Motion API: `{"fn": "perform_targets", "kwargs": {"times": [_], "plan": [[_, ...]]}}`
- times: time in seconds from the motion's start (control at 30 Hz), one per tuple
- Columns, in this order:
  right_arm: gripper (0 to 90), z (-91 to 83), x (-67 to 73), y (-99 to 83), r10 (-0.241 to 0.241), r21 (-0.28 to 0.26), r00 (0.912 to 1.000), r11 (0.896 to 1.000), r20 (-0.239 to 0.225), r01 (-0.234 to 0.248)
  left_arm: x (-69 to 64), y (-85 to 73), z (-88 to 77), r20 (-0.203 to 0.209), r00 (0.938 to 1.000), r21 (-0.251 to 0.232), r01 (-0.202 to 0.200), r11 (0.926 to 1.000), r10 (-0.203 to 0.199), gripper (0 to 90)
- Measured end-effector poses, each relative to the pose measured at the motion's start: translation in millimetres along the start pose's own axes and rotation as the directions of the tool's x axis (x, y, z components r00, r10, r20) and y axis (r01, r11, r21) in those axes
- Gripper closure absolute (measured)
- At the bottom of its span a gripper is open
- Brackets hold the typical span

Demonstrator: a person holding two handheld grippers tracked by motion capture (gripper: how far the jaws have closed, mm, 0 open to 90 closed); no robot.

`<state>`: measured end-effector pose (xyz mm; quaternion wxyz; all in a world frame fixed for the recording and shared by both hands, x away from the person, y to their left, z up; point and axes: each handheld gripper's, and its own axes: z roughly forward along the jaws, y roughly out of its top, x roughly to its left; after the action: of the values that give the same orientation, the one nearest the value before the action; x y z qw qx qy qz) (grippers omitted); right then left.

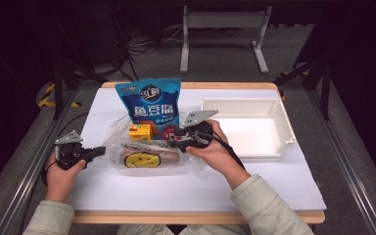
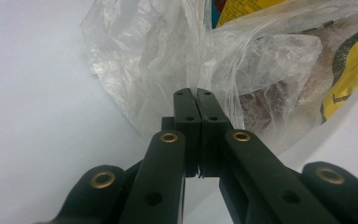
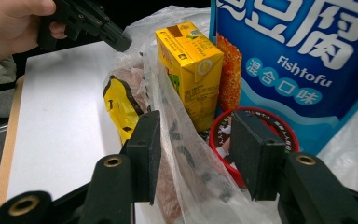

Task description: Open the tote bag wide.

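A clear plastic bag (image 1: pixel 115 133) lies in the middle of the table. It holds a brown pack with a yellow face (image 1: pixel 144 157), a yellow drink carton (image 1: pixel 140 131) and a red round tin (image 1: pixel 170 132). A blue Fishtofu pouch (image 1: pixel 149 100) stands behind them. My left gripper (image 1: pixel 100 152) is shut, pinching the bag's left edge (image 2: pixel 144 56) at its tips (image 2: pixel 196 98). My right gripper (image 1: pixel 169 143) reaches into the bag's right side. Its jaws (image 3: pixel 196 149) stand open, with bag film (image 3: pixel 186 154) loose between them, just short of the carton (image 3: pixel 191 65) and the tin (image 3: pixel 284 135).
A white tray (image 1: pixel 284 117) stands at the right back of the table. The table's wooden edge (image 1: pixel 196 217) runs along the front, near the person's sleeves. A metal stand (image 1: pixel 223 22) is on the floor behind the table.
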<state>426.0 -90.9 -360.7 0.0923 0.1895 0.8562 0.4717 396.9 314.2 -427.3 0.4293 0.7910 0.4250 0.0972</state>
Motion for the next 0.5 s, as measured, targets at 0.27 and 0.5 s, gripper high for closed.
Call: {"fn": "perform_targets", "kwargs": {"times": [0.27,0.5], "plan": [[54.3,18.7,-2.3,0.7,-0.016,0.023,0.9997,1.0,-0.02,0.016,0.1,0.0,0.6,0.002,1.0,0.002,-0.003,1.0,0.003,88.0],[57.4,27.6,-2.5,-0.3,-0.025,0.037,0.9993,0.999,-0.028,0.026,0.7,-0.3,0.2,0.002,1.0,0.004,-0.006,1.0,0.006,88.0]]}}
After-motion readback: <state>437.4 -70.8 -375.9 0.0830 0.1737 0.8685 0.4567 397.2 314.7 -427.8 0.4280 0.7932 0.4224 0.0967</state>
